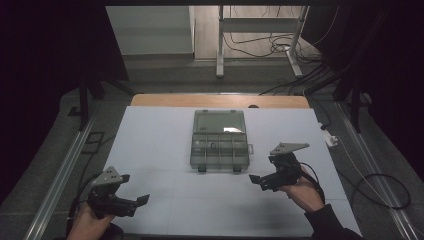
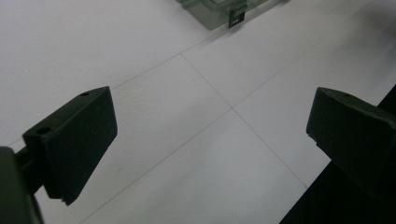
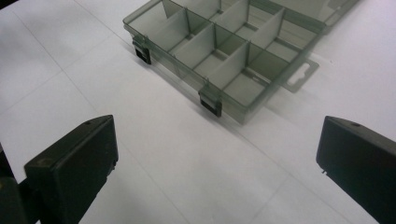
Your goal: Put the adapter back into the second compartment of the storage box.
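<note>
A clear grey compartment box (image 1: 220, 150) lies open on the white table cover (image 1: 150, 140), its lid (image 1: 220, 121) folded back flat. Dividers split the tray into several cells, and two dark latches hang off its front edge. My left gripper (image 1: 136, 189) is at the near left, far from the box, open with nothing between its jaws. In the left gripper view, the left gripper (image 2: 212, 140) faces bare cover, with a box corner (image 2: 219, 11) at the top. My right gripper (image 1: 262, 170) hovers open just right of the box's front corner. In the right gripper view, the right gripper (image 3: 217, 163) faces the box (image 3: 224, 51).
A wooden table edge (image 1: 220, 100) shows beyond the cover. A small white object (image 1: 327, 136) sits at the cover's right edge. Metal rails (image 1: 60, 175) run along both sides. Cables (image 1: 280, 45) and a desk frame (image 1: 220, 45) are on the floor behind.
</note>
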`<state>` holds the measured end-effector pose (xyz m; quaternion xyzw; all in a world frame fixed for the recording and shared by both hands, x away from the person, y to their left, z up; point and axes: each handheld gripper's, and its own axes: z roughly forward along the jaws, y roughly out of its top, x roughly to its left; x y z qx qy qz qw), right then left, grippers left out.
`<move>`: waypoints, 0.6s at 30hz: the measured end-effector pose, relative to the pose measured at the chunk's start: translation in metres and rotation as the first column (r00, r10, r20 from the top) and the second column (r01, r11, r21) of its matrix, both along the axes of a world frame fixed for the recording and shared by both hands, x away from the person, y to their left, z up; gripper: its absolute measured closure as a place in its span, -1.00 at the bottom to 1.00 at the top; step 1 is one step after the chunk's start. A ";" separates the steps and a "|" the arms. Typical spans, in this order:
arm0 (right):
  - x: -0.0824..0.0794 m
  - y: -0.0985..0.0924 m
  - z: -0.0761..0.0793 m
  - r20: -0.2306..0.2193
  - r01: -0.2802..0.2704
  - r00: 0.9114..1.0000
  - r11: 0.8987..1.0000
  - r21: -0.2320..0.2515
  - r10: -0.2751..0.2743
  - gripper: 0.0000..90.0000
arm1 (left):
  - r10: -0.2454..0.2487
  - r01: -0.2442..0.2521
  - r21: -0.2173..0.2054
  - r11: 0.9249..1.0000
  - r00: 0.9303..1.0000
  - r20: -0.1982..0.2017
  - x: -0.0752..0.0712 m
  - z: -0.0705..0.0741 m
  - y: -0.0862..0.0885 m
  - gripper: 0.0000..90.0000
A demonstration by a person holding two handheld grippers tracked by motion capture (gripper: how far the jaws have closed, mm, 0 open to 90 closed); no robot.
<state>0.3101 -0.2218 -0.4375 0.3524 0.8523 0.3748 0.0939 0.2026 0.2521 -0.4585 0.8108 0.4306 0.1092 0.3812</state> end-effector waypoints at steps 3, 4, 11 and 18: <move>-0.002 -0.003 0.000 -0.002 0.006 1.000 1.000 0.000 -0.006 -1.00 | 0.003 -0.003 -0.003 1.000 1.000 0.000 0.000 0.000 0.000 -0.95; -0.004 -0.005 -0.001 -0.001 0.012 1.000 1.000 -0.002 -0.012 -1.00 | 0.003 -0.003 -0.003 1.000 1.000 0.000 0.000 0.000 0.000 -0.95; -0.014 -0.021 -0.002 0.003 0.041 0.999 0.999 -0.001 -0.041 -1.00 | 0.004 -0.004 -0.002 1.000 1.000 -0.002 0.000 0.000 0.000 -0.95; -0.025 -0.035 -0.002 0.008 0.062 0.998 0.998 0.007 -0.062 -1.00 | 0.006 -0.006 -0.003 1.000 1.000 -0.003 0.000 0.000 0.000 -0.96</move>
